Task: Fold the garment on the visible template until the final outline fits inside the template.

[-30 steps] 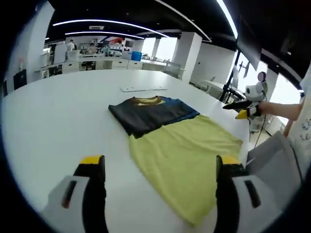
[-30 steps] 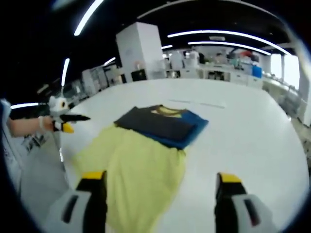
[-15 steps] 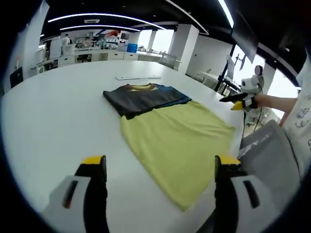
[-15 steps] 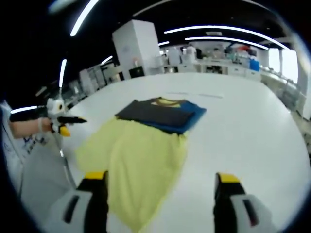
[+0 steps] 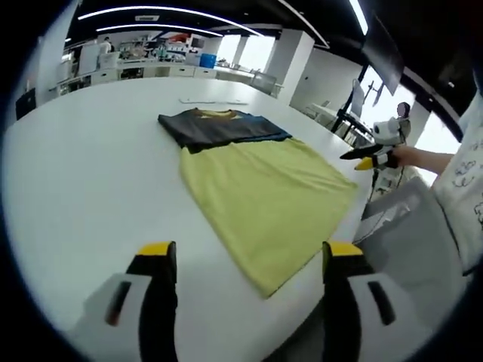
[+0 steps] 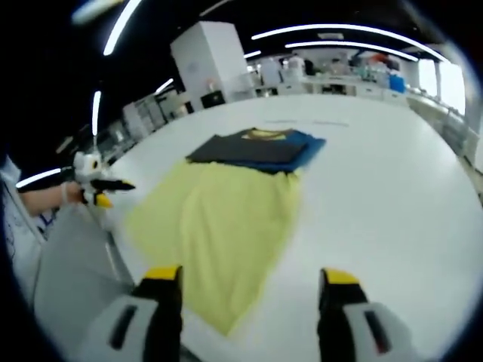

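Note:
A T-shirt lies flat on the white table point(image 5: 83, 173). Its yellow body point(image 5: 260, 196) points toward me, and its dark grey and blue top part point(image 5: 215, 127) is folded over at the far end with the collar showing. In the right gripper view the yellow body point(image 6: 219, 215) and the dark top point(image 6: 256, 148) appear again. My left gripper point(image 5: 249, 253) hovers open just short of the yellow hem's corner, holding nothing. My right gripper point(image 6: 250, 275) is open over the hem's other side, also holding nothing. A hand holds the right gripper point(image 5: 370, 156) beside the table edge.
A thin flat white strip point(image 5: 213, 100) lies on the table beyond the collar. A grey chair point(image 5: 411, 226) stands at the near table edge between both hands. Desks, pillars and shelving fill the room behind. The left gripper point(image 6: 98, 185) enters the right gripper view at the left.
Both views have shifted as the hands moved, so the yellow hem now sits nearer the jaws. Each pair of jaws stands slightly narrower. The shirt lies as before.

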### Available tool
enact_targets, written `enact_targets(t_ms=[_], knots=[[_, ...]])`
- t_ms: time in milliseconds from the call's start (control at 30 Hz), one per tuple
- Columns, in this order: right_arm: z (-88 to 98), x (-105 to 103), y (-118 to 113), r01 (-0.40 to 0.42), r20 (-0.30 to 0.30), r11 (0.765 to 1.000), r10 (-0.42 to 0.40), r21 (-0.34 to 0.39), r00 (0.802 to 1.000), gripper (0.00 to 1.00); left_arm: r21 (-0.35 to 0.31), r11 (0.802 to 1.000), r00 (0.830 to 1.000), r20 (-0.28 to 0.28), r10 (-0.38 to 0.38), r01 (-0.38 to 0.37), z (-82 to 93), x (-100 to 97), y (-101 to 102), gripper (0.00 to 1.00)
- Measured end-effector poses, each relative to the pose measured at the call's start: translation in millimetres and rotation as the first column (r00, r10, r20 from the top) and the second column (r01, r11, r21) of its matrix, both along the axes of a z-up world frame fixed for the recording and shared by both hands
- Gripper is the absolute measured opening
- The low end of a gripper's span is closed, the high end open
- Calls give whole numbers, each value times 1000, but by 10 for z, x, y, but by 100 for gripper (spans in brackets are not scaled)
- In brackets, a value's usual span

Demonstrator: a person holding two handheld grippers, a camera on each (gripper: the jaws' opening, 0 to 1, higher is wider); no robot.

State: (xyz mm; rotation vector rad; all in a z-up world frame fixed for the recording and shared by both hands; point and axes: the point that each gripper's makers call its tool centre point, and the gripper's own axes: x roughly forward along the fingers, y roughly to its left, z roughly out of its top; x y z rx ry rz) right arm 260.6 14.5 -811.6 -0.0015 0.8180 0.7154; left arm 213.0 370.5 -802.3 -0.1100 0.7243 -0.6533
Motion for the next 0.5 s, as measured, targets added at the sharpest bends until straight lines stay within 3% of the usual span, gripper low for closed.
enact_targets(t_ms=[367, 500], knots=[[-165, -233, -29, -10, -81, 1000, 11, 6, 997, 50, -19, 1000, 997, -83, 3, -5, -170, -174, 30, 54], [-214, -287, -35, -14, -108, 1000, 15, 9, 994, 43, -41, 999, 992, -125, 3, -8, -175, -252, -71, 44]])
